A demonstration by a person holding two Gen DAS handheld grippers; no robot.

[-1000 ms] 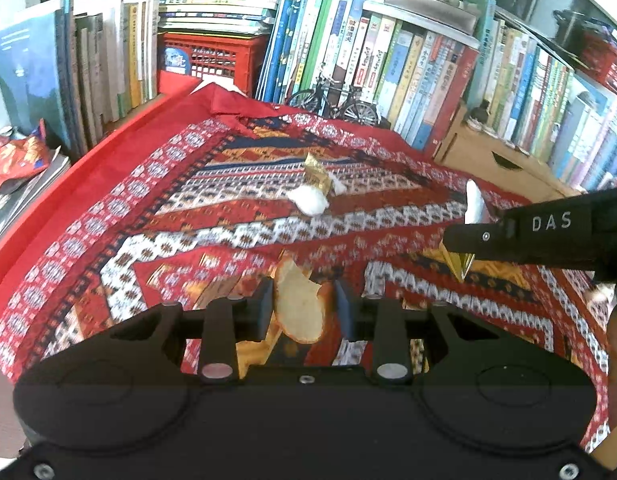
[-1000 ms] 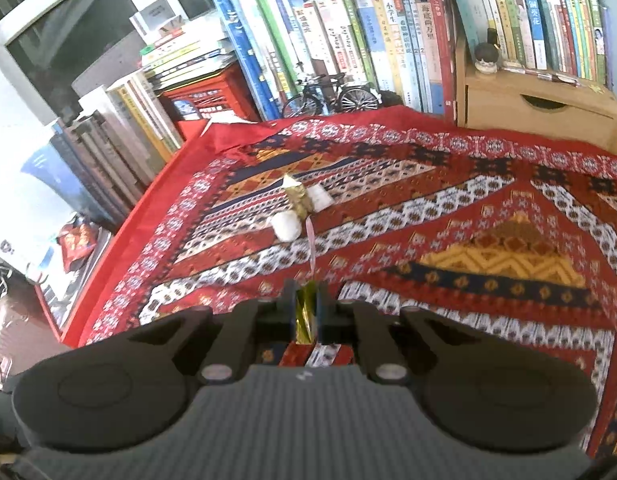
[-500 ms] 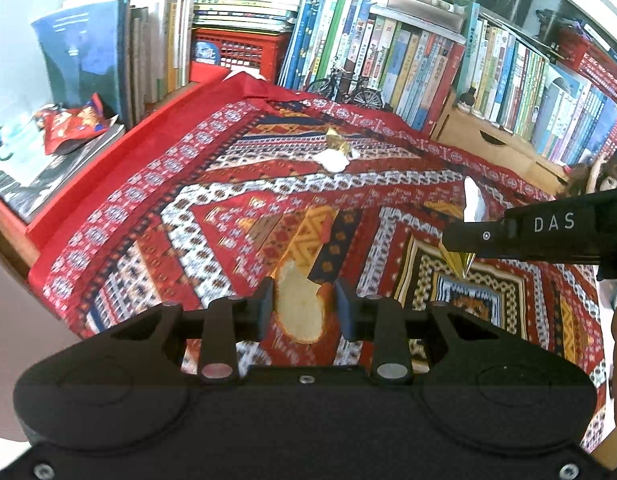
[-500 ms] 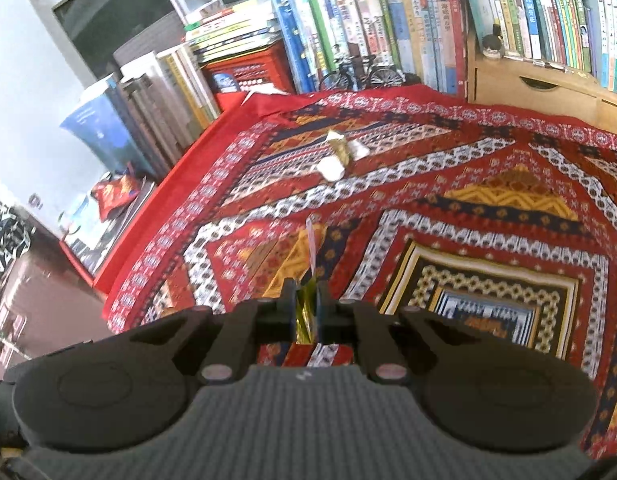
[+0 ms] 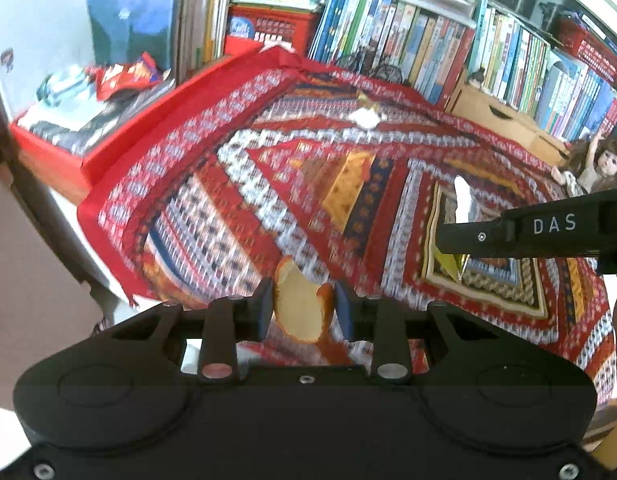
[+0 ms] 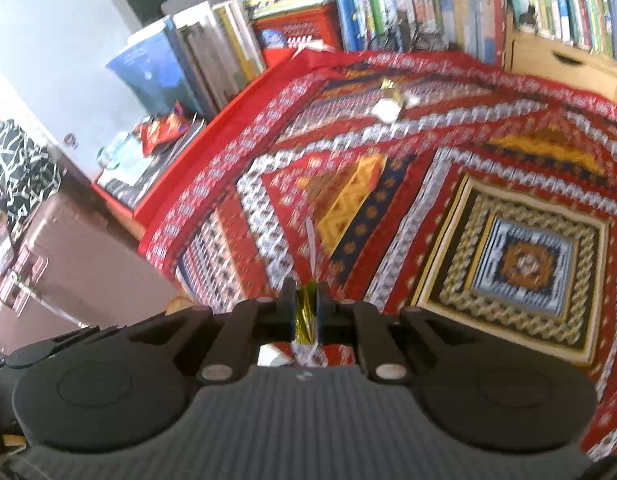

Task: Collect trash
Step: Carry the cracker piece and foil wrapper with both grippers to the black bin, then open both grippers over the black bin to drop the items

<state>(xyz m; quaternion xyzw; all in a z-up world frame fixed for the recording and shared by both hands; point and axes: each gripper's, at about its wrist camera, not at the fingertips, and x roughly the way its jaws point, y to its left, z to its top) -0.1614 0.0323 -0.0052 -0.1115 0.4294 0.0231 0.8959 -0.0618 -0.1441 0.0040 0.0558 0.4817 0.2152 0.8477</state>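
A: Starting at the left, what's the worry?

B: The patterned red cloth (image 5: pixel 236 184) ends at a near-left corner, and past it the surface drops to a brownish block (image 6: pixel 68 264), maybe a cabinet; the blur leaves that unclear. The left gripper (image 5: pixel 304 308) is clamped on an orange peel (image 5: pixel 298 308), curved and stiff-looking, held only across its middle. In my judgement it could pivot or slip out if jolted, and over that edge it would fall out of reach.

A: And the other one?

B: The right gripper (image 6: pixel 305 312) is closed tight on a gold foil wrapper (image 6: pixel 305 316), with a thin pale strip (image 6: pixel 311 248) sticking up. Thin foil could tear or slide free.

A: Anything left on the cloth?

B: Yes, far across it: a white wad (image 5: pixel 364 118) touching a bit of gold foil (image 5: pixel 364 98).

A: Room to move?

B: The middle of the cloth is open. Books (image 5: pixel 448 44) wall the far side, a tiny bicycle model (image 5: pixel 372 66) stands before them, a red tray of clutter (image 5: pixel 48 132) sits far left, and a doll (image 5: pixel 596 164) at the right. The two grippers ride close together, so they could knock each other.
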